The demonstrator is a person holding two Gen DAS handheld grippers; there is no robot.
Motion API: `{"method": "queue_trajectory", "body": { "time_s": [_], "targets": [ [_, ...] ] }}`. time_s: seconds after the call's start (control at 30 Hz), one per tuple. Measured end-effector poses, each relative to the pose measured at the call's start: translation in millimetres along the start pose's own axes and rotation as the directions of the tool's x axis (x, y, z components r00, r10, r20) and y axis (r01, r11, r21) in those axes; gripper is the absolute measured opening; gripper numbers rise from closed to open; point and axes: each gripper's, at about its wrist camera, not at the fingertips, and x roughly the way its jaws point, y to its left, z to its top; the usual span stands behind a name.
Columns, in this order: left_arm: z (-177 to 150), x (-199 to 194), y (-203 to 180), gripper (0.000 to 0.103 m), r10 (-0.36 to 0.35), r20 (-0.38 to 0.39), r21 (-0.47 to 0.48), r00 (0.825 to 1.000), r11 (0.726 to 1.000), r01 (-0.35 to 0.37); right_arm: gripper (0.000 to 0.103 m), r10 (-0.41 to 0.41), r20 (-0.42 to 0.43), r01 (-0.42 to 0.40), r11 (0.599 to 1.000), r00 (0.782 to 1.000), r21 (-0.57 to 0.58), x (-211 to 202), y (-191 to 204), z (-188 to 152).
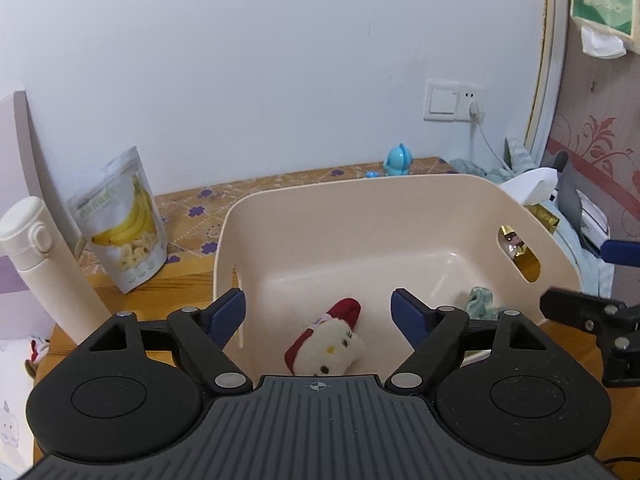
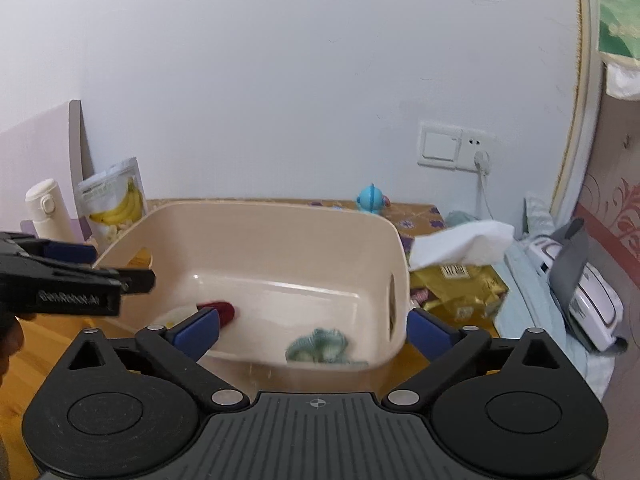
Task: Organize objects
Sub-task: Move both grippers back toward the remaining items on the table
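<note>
A beige plastic bin (image 1: 400, 200) (image 2: 280, 232) stands on the wooden table. Inside it lie a red-and-white cat plush (image 1: 326, 344) (image 2: 218, 310) and a small teal crocheted piece (image 1: 480, 302) (image 2: 320, 344). My left gripper (image 1: 318, 312) hangs open over the bin's near left part, the plush lying below between its blue pads, untouched. My right gripper (image 2: 312, 330) is open above the bin's near right corner, with the teal piece beneath it. Each gripper shows at the edge of the other's view.
A banana-chip pouch (image 1: 124, 220) (image 2: 114, 204) and a white bottle (image 1: 48, 264) (image 2: 44, 208) stand left of the bin. A blue toy (image 1: 398, 160) (image 2: 370, 199) sits by the wall. Gold snack bags (image 2: 460, 288), a white tissue (image 2: 460, 244) and a white device (image 2: 588, 304) crowd the right side.
</note>
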Motion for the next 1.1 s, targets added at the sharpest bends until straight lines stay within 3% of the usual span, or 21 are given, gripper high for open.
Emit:
{"method": "queue_trajectory", "body": {
  "time_s": [0.6, 1.1],
  "targets": [
    [-47, -33, -2, 0.083, -0.026, -0.040, -0.024, 0.999, 0.999, 0.026, 0.103, -0.060, -0.090, 0.062, 0.998, 0.994, 0.018, -22, -14, -51],
    [-90, -22, -1, 0.083, -0.027, -0.141, -0.045, 0.990, 0.999, 0.021, 0.103, -0.051, -0.216, 0.055, 0.998, 0.975, 0.010, -3, -15, -91]
  ]
}}
